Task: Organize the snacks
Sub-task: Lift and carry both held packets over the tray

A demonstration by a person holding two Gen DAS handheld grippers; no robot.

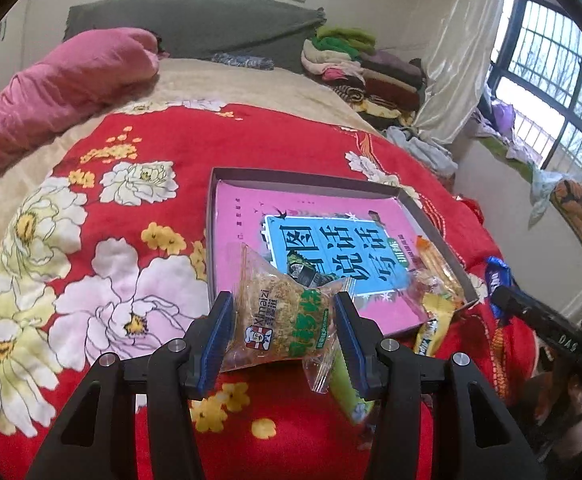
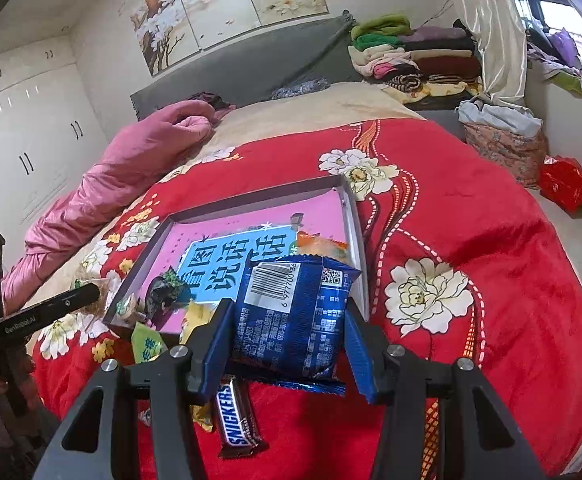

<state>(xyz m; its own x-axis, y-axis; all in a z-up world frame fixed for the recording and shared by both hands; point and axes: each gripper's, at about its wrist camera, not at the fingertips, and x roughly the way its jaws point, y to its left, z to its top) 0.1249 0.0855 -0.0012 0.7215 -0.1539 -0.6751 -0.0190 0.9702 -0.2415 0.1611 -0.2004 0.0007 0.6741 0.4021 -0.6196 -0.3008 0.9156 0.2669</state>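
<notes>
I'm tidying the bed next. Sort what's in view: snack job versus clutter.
Job:
- cake packet in left tongs
- blue packet in right tongs
- Snickers bar
- tray

Clutter:
- pink quilt
- folded clothes
- red bag

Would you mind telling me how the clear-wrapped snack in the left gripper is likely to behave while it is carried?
The clear-wrapped snack probably weighs little. Its film looks glossy, so it may slip between the left gripper pads. The crumbly-looking cake inside could break if squeezed harder, and the loose wrapper ends will likely flop.
</notes>
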